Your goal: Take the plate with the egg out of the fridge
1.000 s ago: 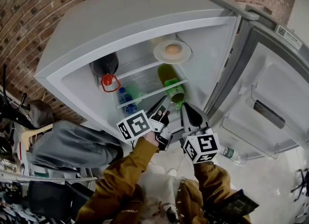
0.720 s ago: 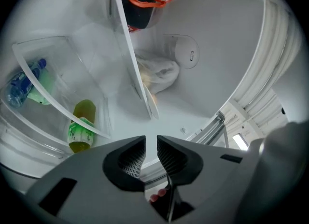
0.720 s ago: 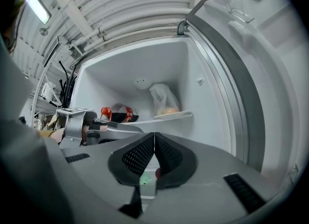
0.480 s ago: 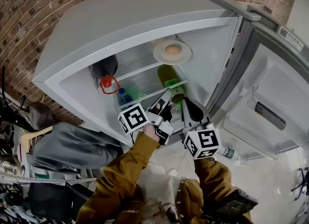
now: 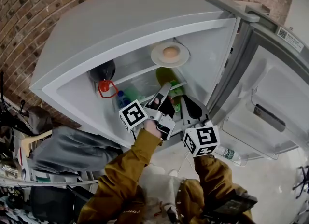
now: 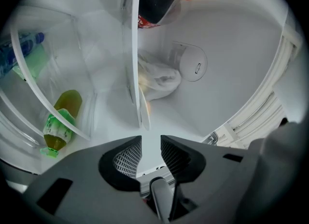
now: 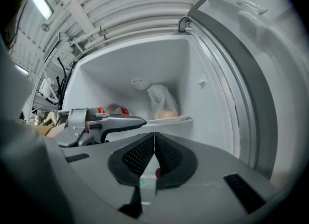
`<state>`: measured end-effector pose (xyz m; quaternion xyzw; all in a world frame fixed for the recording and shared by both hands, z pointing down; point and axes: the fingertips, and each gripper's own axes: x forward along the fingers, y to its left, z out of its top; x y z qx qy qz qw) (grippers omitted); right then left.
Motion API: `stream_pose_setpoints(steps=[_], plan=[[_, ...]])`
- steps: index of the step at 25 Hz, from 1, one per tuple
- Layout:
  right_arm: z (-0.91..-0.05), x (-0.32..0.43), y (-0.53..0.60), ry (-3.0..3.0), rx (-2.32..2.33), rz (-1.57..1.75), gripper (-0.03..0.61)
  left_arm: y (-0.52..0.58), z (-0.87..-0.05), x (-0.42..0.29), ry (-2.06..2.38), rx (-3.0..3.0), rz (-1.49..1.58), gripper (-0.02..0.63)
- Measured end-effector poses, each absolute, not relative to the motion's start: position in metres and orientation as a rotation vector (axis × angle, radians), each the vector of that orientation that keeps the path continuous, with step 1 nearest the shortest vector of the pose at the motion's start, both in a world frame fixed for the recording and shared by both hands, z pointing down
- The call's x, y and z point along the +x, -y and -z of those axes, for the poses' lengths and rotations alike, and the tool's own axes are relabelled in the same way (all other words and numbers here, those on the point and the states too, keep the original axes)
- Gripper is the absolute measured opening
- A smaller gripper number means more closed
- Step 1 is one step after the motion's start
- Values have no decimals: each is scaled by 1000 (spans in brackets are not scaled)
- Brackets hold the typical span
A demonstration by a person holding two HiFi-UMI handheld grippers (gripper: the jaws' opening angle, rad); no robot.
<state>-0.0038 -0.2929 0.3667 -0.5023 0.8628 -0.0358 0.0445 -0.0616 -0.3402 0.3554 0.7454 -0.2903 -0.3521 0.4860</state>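
The white plate [image 5: 169, 55] with a brown egg [image 5: 170, 51] sits on the top shelf of the open fridge. In the right gripper view, plate [image 7: 170, 119] and egg [image 7: 166, 114] lie straight ahead, in front of a crumpled plastic bag [image 7: 162, 97]. My left gripper [image 5: 164, 91] reaches into the fridge just below that shelf. Its jaws have just been opening and stand apart with nothing between them [image 6: 151, 151]; the plate's edge [image 6: 143, 106] shows ahead of them. My right gripper [image 5: 189, 108] hangs back at the fridge opening, shut and empty [image 7: 154, 143].
A dark bottle with a red cap [image 5: 104, 75] lies on the top shelf at the left. A green bottle [image 5: 168, 80] and a blue-capped bottle [image 5: 122, 96] lie on the shelf below. The fridge door [image 5: 270, 97] stands open at the right.
My left gripper has risen and pushed further into the fridge toward the top shelf, rolling as it went, and its jaws have opened. The right gripper has edged forward slightly.
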Motion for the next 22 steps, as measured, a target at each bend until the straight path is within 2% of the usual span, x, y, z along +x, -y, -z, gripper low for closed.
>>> stream_pose_setpoints(steps=[6,22], plan=[[-361,-4,298,-2636,-1530,88,8,348,-348,-58,679,1779,903,152],[-355,-2,309,-2647,-1509,56,8,381,-343,-58,759,1712,886,152]])
